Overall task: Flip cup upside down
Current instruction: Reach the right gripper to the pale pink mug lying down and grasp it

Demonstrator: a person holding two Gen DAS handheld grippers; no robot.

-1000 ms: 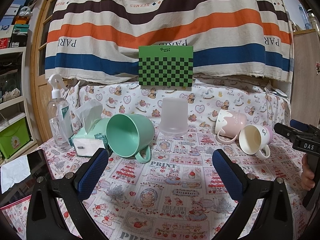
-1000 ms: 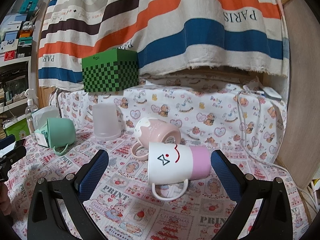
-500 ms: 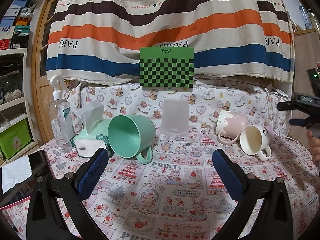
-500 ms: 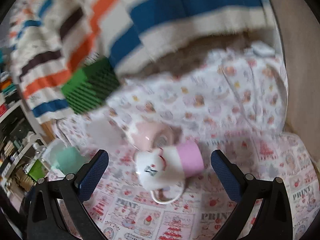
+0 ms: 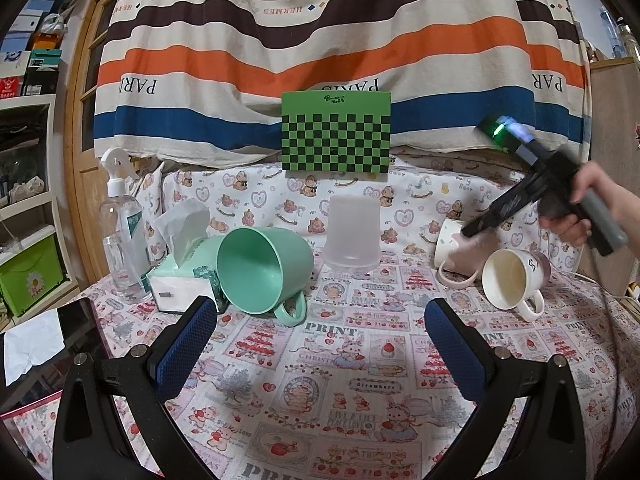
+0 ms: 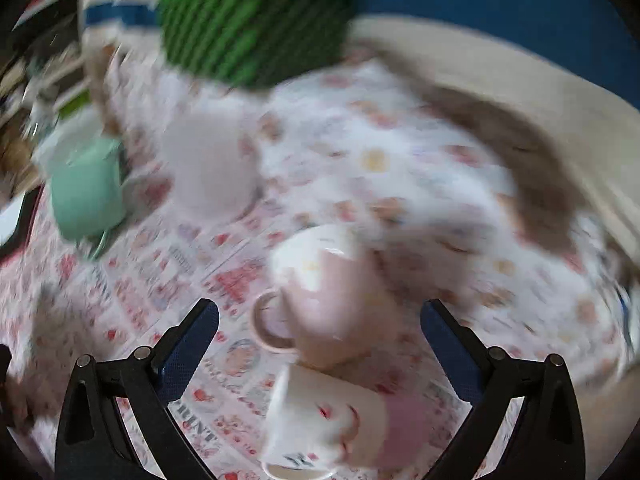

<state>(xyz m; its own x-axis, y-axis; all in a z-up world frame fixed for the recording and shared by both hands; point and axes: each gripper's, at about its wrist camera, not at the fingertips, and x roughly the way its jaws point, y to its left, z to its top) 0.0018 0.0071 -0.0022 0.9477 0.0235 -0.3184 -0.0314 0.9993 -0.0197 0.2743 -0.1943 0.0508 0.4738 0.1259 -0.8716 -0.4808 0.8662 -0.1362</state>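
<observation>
A green mug (image 5: 262, 272) lies on its side at the left. A frosted plastic cup (image 5: 352, 236) stands upside down in the middle. A pink mug (image 6: 324, 300) and a white-and-pink mug (image 5: 514, 280) lie on their sides at the right. My left gripper (image 5: 316, 340) is open and empty, low over the cloth in front of the green mug. My right gripper (image 6: 318, 340) is open and empty, above the pink mug and the white-and-pink mug (image 6: 332, 424). It also shows in the left wrist view (image 5: 468, 234), tilted down over the pink mug (image 5: 450, 246). The right wrist view is blurred.
A spray bottle (image 5: 120, 236) and a tissue box (image 5: 180, 276) stand at the left. A green checkered box (image 5: 336, 136) stands at the back under a striped cloth. A dark tablet (image 5: 80, 328) lies at the left table edge.
My right gripper has risen, swung in over the pink mug and tilted downward. The left gripper has barely moved. The cups lie as before.
</observation>
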